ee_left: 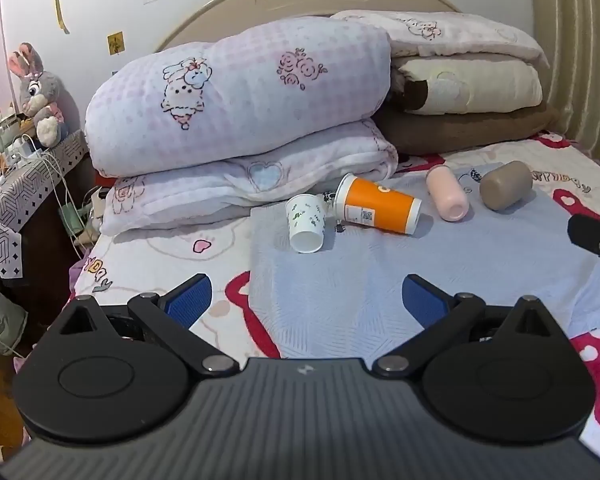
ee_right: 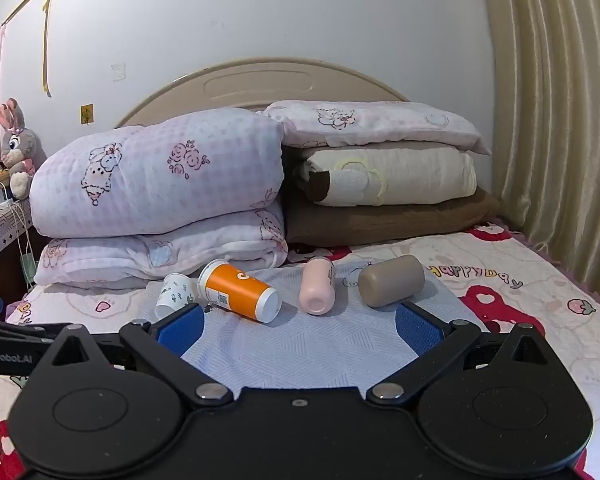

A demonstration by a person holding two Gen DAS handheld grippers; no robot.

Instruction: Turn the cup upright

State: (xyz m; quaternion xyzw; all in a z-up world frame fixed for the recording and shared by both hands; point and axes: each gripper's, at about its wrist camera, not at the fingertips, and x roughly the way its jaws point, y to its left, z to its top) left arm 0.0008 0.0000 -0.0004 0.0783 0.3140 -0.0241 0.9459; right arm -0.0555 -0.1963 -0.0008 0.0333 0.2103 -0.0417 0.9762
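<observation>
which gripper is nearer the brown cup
Right. The right gripper sits just short of the brown cup; the left gripper is farther back and off to its left.

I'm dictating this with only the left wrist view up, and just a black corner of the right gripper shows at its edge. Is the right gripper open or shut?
Observer: Open. The right wrist view shows the right gripper with its jaws spread wide and nothing between them.
Operator: What lies straight ahead of it?
Observer: The pink cup, on its side and clear of the jaws.
Operator: Does that camera see the small white cup?
Observer: Only partly. The gripper's left finger covers the near end of the white paper cup.
</observation>
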